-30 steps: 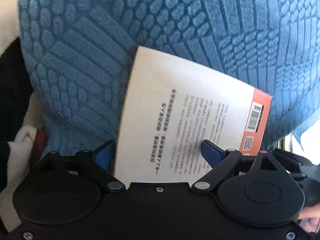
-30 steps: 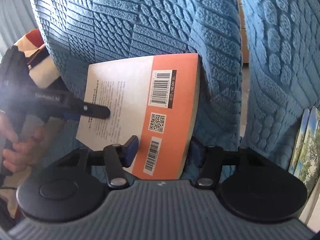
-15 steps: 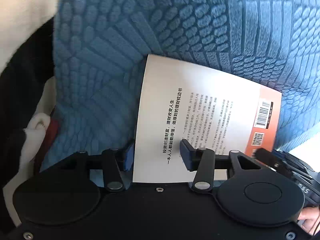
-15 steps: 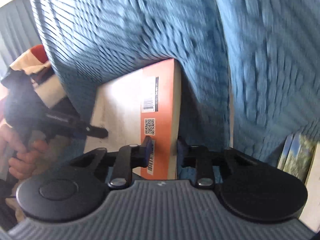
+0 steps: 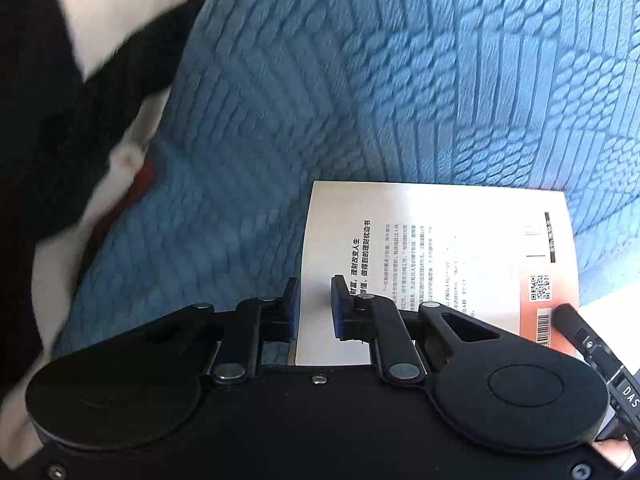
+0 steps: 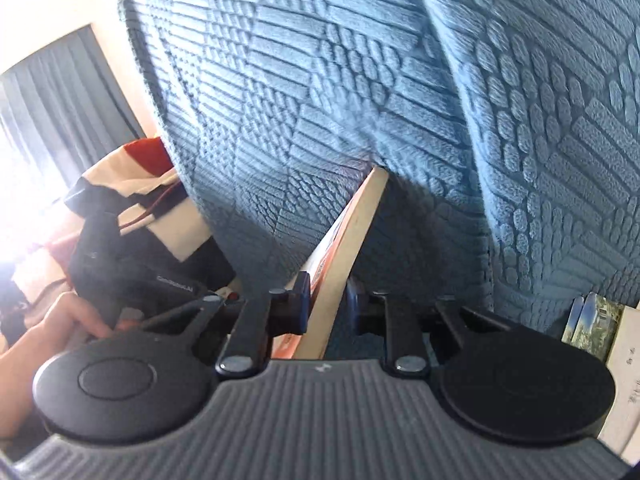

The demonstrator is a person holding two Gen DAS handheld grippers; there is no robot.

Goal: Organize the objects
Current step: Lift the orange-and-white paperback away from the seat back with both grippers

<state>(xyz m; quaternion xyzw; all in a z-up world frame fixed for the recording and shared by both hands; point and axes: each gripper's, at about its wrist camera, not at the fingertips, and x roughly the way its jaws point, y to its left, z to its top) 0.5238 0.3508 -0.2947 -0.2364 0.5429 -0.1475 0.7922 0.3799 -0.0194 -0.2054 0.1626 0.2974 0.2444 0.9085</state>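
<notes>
A paperback book [image 5: 432,256] with a white back cover, Chinese text and an orange barcode strip lies against a blue textured cushion [image 5: 360,92]. My left gripper [image 5: 314,306] is shut on the book's left edge. In the right wrist view the book [image 6: 352,232] shows edge-on, tilted upright. My right gripper [image 6: 328,300] is shut on its orange spine end. The right gripper's finger [image 5: 568,320] shows over the orange strip in the left wrist view.
Blue knitted cushions [image 6: 520,120] surround the book. A black, white and red garment [image 5: 60,128] lies to the left. Other books [image 6: 596,320] stand at the right. A curtained window [image 6: 52,120] is at far left.
Both grippers closed from open onto the book. The book has been tilted from lying flat to standing on edge in the right wrist view.
</notes>
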